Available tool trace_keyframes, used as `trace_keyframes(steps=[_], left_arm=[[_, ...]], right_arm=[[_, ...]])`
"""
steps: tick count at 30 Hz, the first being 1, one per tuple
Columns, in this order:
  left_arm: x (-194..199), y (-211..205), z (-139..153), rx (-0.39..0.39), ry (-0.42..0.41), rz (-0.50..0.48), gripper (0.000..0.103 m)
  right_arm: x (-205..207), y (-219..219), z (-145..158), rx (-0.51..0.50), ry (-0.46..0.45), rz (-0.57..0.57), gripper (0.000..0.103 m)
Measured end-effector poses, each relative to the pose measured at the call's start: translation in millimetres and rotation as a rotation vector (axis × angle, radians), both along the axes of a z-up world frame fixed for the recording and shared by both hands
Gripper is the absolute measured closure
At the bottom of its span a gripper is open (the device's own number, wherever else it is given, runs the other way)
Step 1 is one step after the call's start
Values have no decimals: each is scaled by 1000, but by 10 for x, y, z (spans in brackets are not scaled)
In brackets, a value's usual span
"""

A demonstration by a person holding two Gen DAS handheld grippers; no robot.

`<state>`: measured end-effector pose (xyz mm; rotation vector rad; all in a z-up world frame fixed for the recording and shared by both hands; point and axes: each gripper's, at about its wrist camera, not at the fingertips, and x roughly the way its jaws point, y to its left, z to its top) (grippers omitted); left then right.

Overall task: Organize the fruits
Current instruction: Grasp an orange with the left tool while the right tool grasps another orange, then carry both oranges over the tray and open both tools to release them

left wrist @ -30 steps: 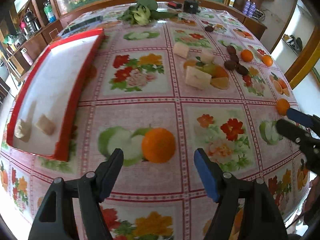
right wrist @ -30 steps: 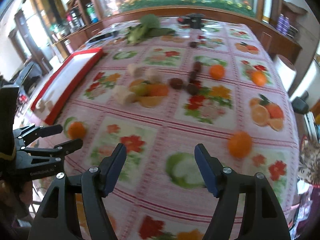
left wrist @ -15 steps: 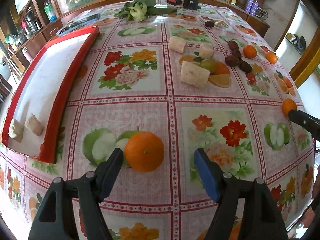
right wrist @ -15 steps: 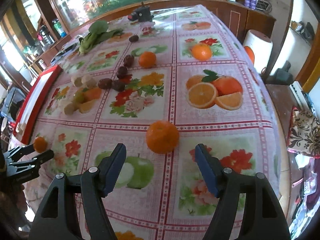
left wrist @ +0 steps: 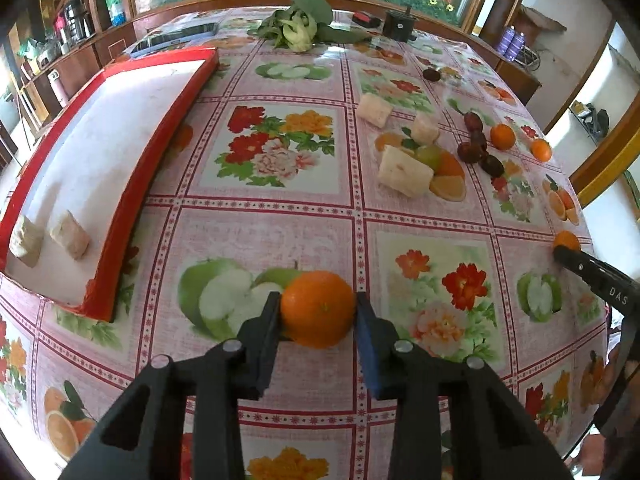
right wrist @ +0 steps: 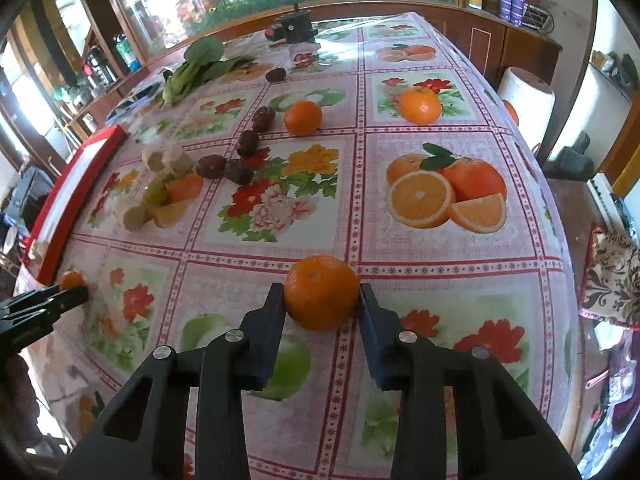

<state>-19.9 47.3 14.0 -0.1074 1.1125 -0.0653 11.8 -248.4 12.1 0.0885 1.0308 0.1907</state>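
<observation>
On the flowered tablecloth, my left gripper has its jaws closing on an orange, with both pads touching its sides. My right gripper is likewise closing, pads pressed on another orange near the table's right side. Each wrist view shows the other gripper at its edge, holding its orange. A red-rimmed white tray at the left holds two pale chunks. Mid-table lie more pale chunks, a green fruit, dark dates and two loose oranges.
Leafy greens and a small black device sit at the far end of the table. Wooden cabinets with bottles line the walls. The table's right edge drops off toward a patterned cloth and floor clutter.
Both pairs of jaws have gone from wide open to closed against their oranges. A second ago the right gripper was still swinging over toward its orange.
</observation>
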Motion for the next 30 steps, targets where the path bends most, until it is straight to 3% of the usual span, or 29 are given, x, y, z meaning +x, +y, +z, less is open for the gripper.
trace_keyframes(steps=[5,16,30], left_arm=[[-59,-82,12,-51,11,-41,65],[-194,-320,63,-36,-7,-153,65],[-207,95,192,-16,-45,-92,65]], right_arm=[[-74,67,100,5,-26,7,68],[-178,384,178,-7,-45,62,68],[-171,1283,199,-34,-50,237,68]])
